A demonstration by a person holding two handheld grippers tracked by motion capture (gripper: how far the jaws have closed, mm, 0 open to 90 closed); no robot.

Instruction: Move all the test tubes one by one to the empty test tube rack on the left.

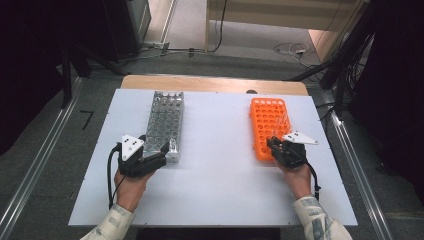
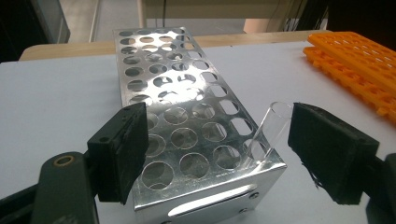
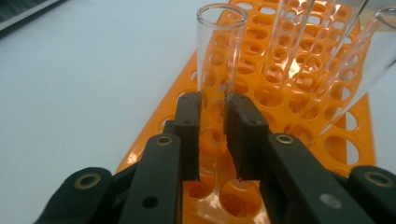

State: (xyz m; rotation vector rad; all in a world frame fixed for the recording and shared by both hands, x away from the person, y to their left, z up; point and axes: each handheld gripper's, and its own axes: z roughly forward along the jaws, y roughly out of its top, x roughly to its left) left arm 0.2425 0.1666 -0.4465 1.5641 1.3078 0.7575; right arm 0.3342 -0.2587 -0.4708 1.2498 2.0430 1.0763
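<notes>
A shiny metal tube rack point(image 1: 165, 122) lies left of centre on the white table, and an orange plastic tube rack point(image 1: 267, 127) lies to the right. My left gripper point(image 1: 167, 148) is open at the metal rack's near end. In the left gripper view its pads point(image 2: 123, 151) stand wide apart around that near end of the rack point(image 2: 177, 102), where a clear glass tube point(image 2: 271, 130) leans in the corner hole beside the right pad. My right gripper point(image 1: 272, 143) is at the orange rack's near end. Its jaws point(image 3: 213, 135) are shut on an upright glass tube point(image 3: 219, 51) standing in the orange rack point(image 3: 280, 79).
Two more glass tubes point(image 3: 299, 37) point(image 3: 369, 60) stand tilted in the orange rack just beyond the held one. The orange rack's corner point(image 2: 359, 65) shows at the right of the left gripper view. The white tabletop point(image 1: 220, 165) lies bare between the racks. Cables run over the floor beyond the table.
</notes>
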